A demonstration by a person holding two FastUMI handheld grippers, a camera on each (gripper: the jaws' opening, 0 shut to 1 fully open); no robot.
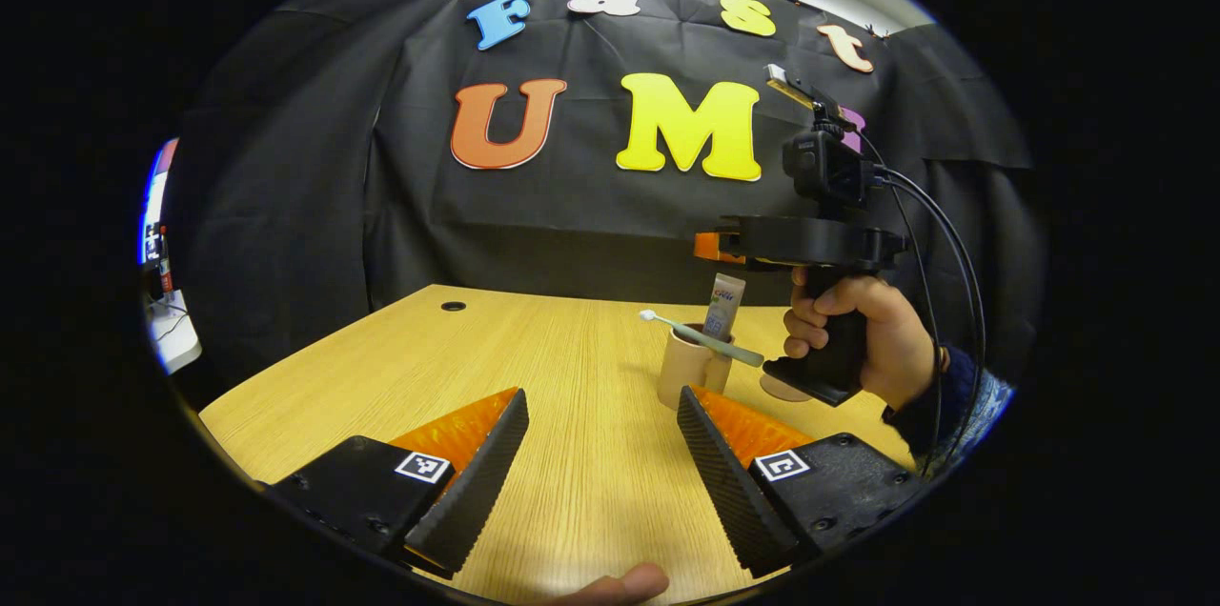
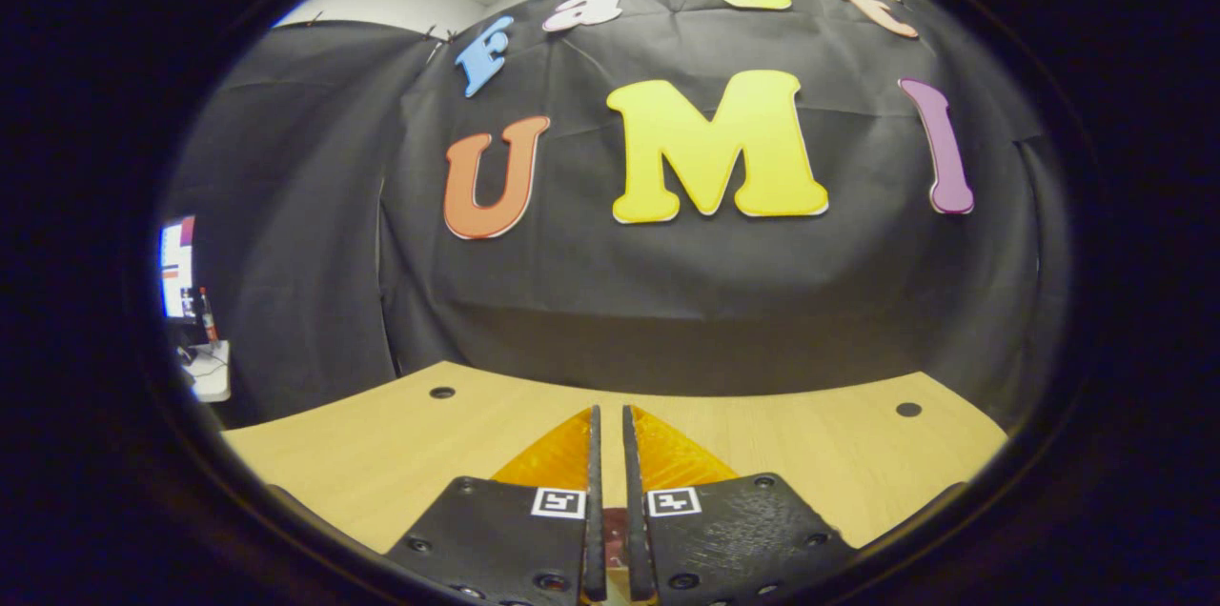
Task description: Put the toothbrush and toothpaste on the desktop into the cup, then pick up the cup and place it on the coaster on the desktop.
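In the left gripper view a beige cup (image 1: pixel 688 370) stands on the wooden desktop (image 1: pixel 534 349). A toothpaste tube (image 1: pixel 724 305) stands upright in it, and a pale toothbrush (image 1: pixel 701 337) rests tilted across its rim, head to the left. A round coaster (image 1: pixel 780 389) lies just right of the cup, partly hidden by a hand (image 1: pixel 858 339) that holds the other gripper above and right of the cup. My left gripper (image 1: pixel 600 401) is open with nothing between its fingers, low over the desk in front of the cup. My right gripper (image 2: pixel 610 415) is shut with nothing in it, facing the wall.
The desktop has cable holes at the back (image 1: pixel 454 306) (image 2: pixel 908 409). Black cloth walls close off the back and left. A screen and small items (image 1: pixel 157 244) sit beyond the left edge. A fingertip (image 1: pixel 620 582) shows at the bottom edge.
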